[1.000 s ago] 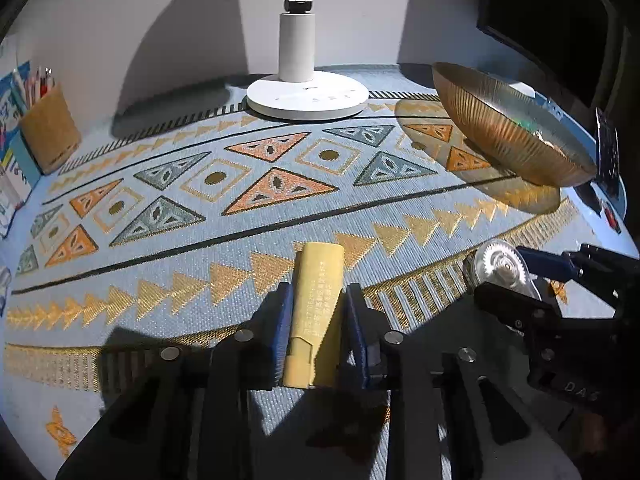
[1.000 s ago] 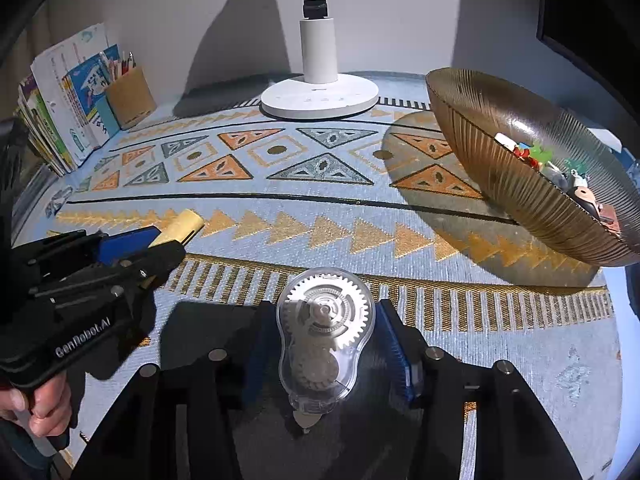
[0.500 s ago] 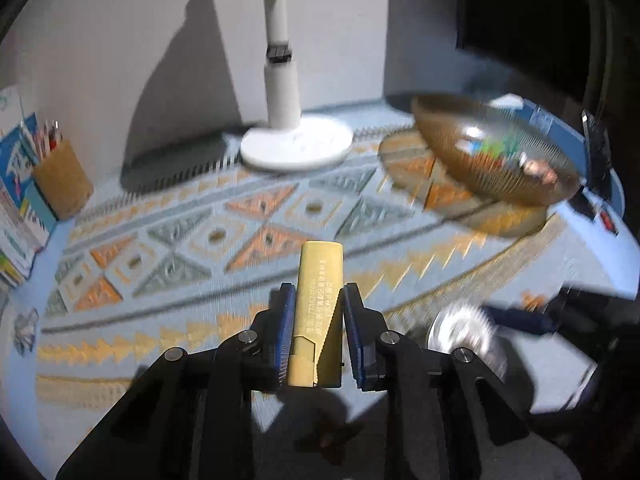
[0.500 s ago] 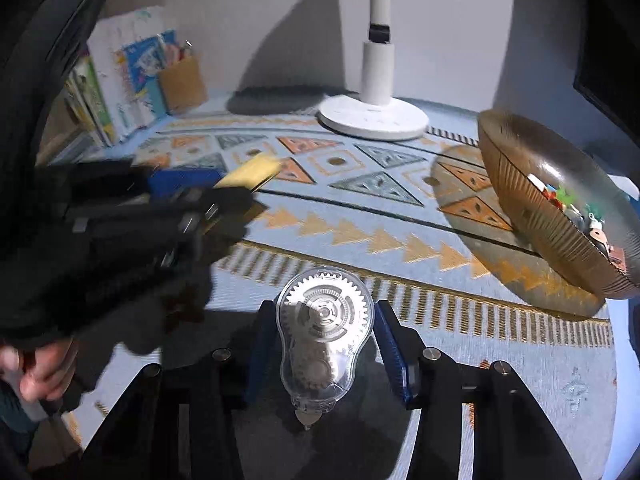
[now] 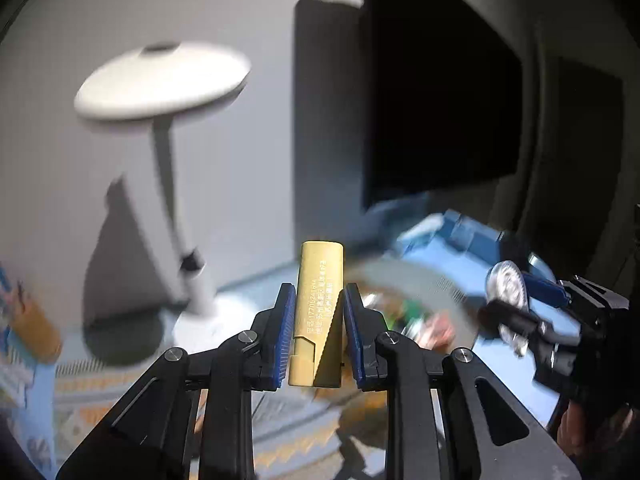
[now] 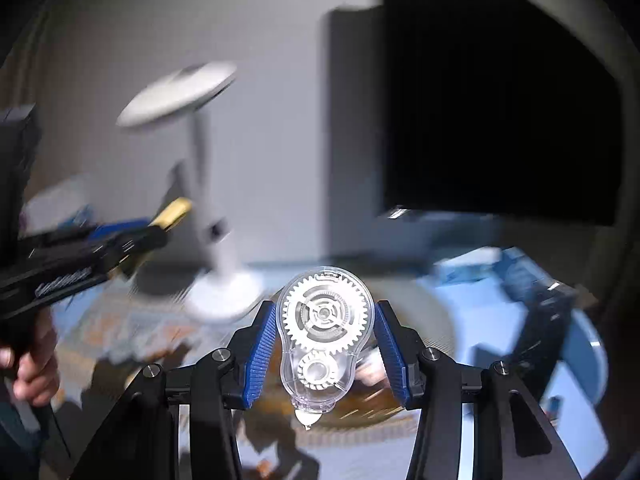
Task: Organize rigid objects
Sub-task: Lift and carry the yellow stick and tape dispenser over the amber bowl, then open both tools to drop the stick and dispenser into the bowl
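- Left gripper pinches the yellow case upright between its blue pads.
- Right gripper clamps the clear correction-tape dispenser, tip pointing down.

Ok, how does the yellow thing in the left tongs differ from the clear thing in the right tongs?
The yellow case is opaque, while the clear tape dispenser is see-through and shows white gears inside. The yellow case is a straight, flat-sided bar; the clear tape dispenser is rounded and narrows to a tip at the near end. The case carries printed text; the dispenser shows none. Both are rigid, held lengthwise, each clamped in its tongs: left tongs, right tongs.
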